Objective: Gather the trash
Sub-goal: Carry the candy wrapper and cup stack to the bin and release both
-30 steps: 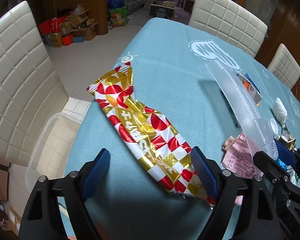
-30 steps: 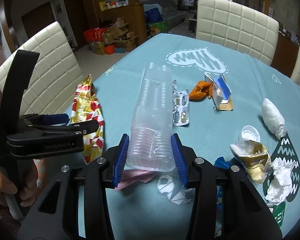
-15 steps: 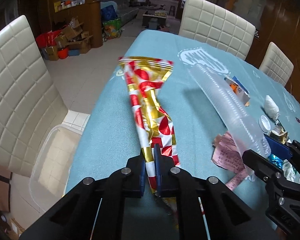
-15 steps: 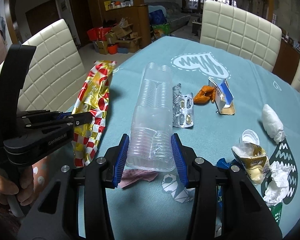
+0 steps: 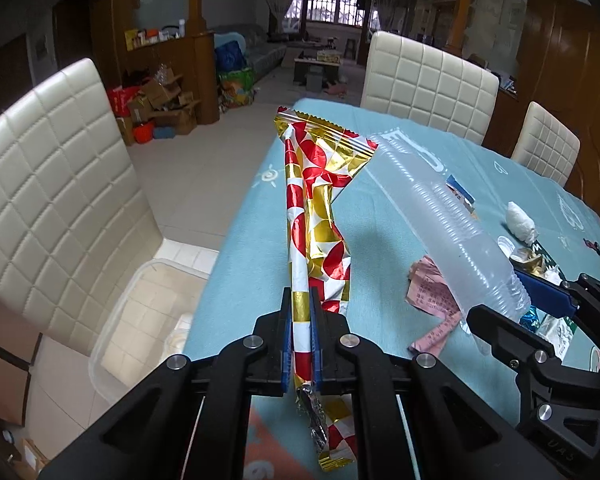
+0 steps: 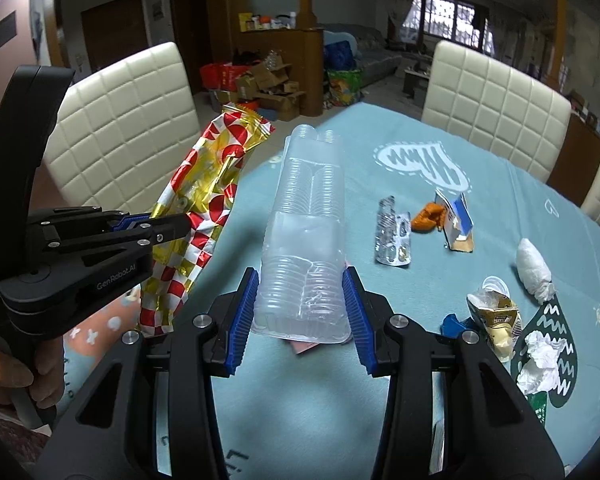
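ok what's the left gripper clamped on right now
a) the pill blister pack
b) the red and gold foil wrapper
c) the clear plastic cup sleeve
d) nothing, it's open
b: the left gripper has its blue pads pressed shut on the red and gold foil wrapper, which is lifted off the table; the clear plastic cup sleeve sits in the right gripper.

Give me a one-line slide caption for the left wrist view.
Left tongs clamp the red-and-gold foil wrapper above the teal tablecloth; right tongs hold a clear plastic tray.

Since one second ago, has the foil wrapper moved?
Yes. The foil wrapper lay flat on the table; now it is lifted off it, clamped in the left gripper, top toward the far chair.
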Available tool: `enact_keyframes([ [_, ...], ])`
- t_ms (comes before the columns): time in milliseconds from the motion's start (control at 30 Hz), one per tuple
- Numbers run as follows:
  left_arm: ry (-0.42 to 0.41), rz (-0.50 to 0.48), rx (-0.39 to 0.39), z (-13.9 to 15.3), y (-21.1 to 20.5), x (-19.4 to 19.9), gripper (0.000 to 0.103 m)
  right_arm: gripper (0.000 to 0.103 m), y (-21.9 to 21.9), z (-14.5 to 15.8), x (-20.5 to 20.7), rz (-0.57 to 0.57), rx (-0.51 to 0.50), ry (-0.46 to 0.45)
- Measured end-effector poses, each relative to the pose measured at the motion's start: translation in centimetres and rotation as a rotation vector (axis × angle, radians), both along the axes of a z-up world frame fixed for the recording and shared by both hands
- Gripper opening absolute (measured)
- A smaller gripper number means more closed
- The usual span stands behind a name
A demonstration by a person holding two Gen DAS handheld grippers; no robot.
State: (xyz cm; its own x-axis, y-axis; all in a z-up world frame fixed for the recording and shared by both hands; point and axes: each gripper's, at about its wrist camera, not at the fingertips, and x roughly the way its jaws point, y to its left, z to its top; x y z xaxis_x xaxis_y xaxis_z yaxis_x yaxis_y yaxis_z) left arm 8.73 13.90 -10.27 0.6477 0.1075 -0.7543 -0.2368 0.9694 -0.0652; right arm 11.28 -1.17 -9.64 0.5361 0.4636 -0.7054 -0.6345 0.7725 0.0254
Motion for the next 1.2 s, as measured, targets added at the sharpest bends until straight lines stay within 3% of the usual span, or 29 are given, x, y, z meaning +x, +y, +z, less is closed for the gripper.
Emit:
enact_keyframes([
  [700,-0.024,0.153,0.030,1.7,3.0,-8.1,0.008,0.046,3.5,1.7,-5.5,0.156,0.021,-0.043],
  [1200,-0.016,0.258,0.032,1.6,7.4,-9.3,0.008,0.046,8.3,1.9,-5.4,0.256,0.022,-0.057],
])
